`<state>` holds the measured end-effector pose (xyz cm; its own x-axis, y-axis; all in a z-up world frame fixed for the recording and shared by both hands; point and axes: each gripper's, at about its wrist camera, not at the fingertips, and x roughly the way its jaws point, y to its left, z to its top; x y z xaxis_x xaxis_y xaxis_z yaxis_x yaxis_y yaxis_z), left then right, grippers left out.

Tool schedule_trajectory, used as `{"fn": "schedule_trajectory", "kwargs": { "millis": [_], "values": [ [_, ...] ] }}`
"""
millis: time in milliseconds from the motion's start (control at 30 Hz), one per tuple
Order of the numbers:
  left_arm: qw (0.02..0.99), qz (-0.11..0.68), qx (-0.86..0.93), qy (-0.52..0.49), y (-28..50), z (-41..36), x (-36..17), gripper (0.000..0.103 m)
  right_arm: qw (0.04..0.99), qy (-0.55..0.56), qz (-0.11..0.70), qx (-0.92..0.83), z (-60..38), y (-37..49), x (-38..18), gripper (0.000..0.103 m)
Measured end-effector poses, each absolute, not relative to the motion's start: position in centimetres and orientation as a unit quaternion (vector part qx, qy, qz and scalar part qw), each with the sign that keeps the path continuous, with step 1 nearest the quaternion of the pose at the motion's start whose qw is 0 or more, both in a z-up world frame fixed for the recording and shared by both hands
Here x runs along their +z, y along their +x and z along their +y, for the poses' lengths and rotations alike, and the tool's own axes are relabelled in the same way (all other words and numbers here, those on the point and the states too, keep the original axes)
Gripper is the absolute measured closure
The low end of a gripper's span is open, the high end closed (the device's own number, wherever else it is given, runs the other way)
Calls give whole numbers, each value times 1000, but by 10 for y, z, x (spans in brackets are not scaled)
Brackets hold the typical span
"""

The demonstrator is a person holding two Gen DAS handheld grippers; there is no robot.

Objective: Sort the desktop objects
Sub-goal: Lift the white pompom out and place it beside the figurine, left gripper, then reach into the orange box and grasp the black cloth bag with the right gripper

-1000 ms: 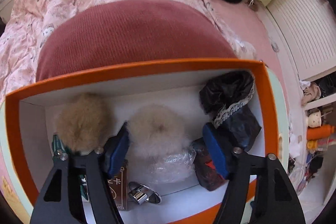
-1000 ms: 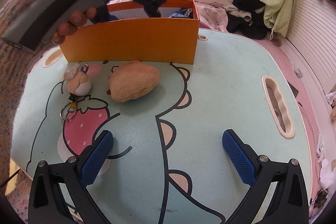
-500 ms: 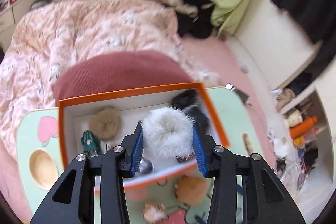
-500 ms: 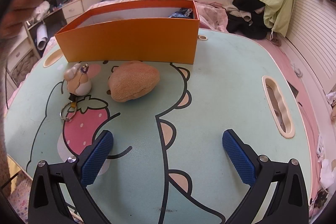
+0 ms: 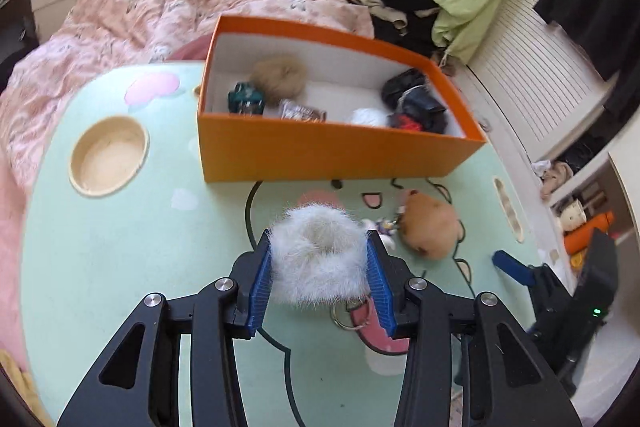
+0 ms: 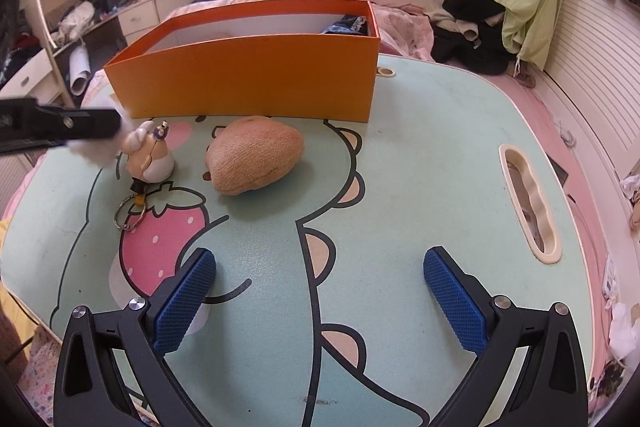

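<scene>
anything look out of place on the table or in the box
Nothing is spilled or damaged. One oddity: the left gripper has a white fluffy scrunchie between its pads, jaws opening, above the table outside the orange box, which holds similar fluffy items.

I can read no text, label, brand or number anywhere around my orange cardboard box [image 6: 256, 83], neither on its walls nor on the things lying near it.

We are in a home bedroom: a bed with a pink quilt [image 5: 168, 7], heaped clothes [image 6: 472, 23], and a cartoon-printed bench [image 6: 420, 155].
</scene>
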<state>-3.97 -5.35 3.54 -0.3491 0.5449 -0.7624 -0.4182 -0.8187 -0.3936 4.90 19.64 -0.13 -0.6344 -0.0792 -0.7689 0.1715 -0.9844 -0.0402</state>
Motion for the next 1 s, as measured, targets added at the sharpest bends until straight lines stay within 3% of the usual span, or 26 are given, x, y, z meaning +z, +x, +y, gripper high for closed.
{"fn": "schedule_trajectory", "kwargs": {
  "millis": [100, 233, 300, 733, 800, 1000],
  "values": [
    [311, -86, 804, -500, -39, -51, 25, 34, 69, 422, 55, -902, 196, 49, -1, 0],
    [321, -92, 805, -490, -35, -57, 30, 33, 69, 422, 54, -902, 196, 49, -1, 0],
    [308, -80, 816, -483, -29, -63, 34, 21, 69, 422, 55, -902, 196, 49, -1, 0],
    [255, 71, 858, -441, 24, -43, 9, 16, 69, 422, 54, -902, 196, 49, -2, 0],
    [226, 93, 867, -434, 22, -39, 5, 0, 69, 422, 55, -903, 196, 49, -2, 0],
    [225, 88, 871, -427, 17, -42, 5, 0, 69, 422, 55, -902, 195, 50, -2, 0]
  ]
}}
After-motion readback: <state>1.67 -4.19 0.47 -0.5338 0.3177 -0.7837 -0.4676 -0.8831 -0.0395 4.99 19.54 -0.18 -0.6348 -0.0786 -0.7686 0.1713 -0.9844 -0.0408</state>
